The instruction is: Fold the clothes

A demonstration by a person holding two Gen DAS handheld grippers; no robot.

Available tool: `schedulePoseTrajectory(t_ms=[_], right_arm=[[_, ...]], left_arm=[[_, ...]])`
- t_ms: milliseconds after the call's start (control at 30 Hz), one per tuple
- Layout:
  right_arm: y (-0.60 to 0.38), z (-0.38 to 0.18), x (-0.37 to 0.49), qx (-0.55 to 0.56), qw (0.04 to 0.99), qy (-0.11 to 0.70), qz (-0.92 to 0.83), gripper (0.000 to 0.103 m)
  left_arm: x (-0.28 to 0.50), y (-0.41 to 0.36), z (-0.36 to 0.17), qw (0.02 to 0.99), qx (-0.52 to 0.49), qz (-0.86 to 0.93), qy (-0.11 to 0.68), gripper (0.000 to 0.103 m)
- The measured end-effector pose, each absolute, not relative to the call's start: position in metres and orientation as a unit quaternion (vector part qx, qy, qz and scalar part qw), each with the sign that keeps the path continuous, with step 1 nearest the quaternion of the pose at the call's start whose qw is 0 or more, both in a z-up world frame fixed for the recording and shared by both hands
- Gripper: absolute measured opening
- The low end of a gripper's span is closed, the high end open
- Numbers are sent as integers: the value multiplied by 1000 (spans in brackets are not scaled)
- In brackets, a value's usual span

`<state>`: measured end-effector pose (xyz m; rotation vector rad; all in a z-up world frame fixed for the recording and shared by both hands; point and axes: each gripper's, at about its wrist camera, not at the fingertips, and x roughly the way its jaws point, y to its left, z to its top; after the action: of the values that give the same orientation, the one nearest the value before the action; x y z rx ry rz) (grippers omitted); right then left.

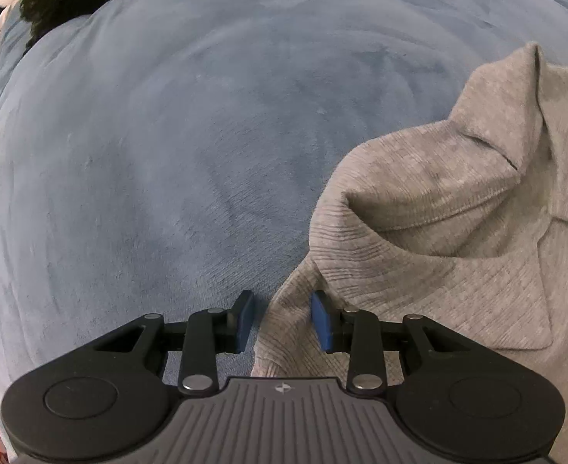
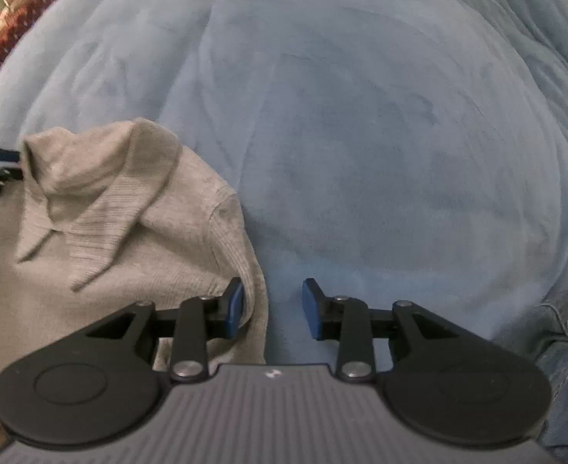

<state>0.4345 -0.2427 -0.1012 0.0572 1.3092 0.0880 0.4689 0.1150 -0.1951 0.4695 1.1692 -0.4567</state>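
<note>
Judging from how it lies, the grey collared sweater (image 1: 457, 239) is only partly folded: its sides look turned in to straight edges, the collar is still rumpled and raised, and the lengthwise fold seems left to do. It rests on a blue blanket (image 1: 168, 154).

The left claw (image 1: 282, 321) points down over the sweater's left edge, jaws parted, a ridge of knit between them but no pad pressing it: released. The right claw (image 2: 271, 306) hangs over the opposite edge, equally slack, one pad beside the fabric, the other over bare blanket.

The left view alone shows dark clothing (image 1: 48, 4) at the far corner. The right view alone shows denim (image 2: 566, 352) at its right margin, a red patterned cloth (image 2: 17, 11) far left, and the other claw's tips touching the collar.
</note>
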Motion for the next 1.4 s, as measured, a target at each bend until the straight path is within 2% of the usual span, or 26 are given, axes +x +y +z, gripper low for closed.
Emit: schedulePoseTrajectory(t_ms=[133,267,400,500,667,800,867,933,1067,1167,1200,1233,1400], right_arm=[[-240,-89,443,43,807,586,55,44],[-241,-88,450,70,809,580,70,45],[-244,-91,442,16,797,602,51,49],[-248,-93,433,22,792,609,49,49],[-258,-81,437,100,806,581,62,49],[-248,-76,457,66,822,560,74,49],[-241,-84,474,56,822,560,86,46],[-233,-95,488,46,817,567,98,37],[-221,-117,503,8,805,583,112,33],[-215,-127,505,0,797,592,125,17],[-213,-127,504,0,796,592,128,9],[-211,-127,502,-3,797,591,123,5],[-216,-105,496,-14,831,551,73,3]], left_arm=[[474,109,-194,784,216,-211,542,33],[472,108,-192,784,218,-218,539,33],[471,110,-193,784,219,-217,539,34],[471,111,-193,784,219,-217,539,34],[471,108,-190,785,217,-214,540,33],[475,108,-191,786,208,-215,541,33],[476,107,-190,786,203,-221,540,28],[475,107,-189,786,201,-233,536,24],[473,106,-191,783,213,-247,530,24],[472,106,-195,782,219,-254,525,24],[470,106,-195,782,223,-258,522,21],[470,105,-196,780,225,-263,521,4],[461,117,-173,824,218,-218,475,3]])
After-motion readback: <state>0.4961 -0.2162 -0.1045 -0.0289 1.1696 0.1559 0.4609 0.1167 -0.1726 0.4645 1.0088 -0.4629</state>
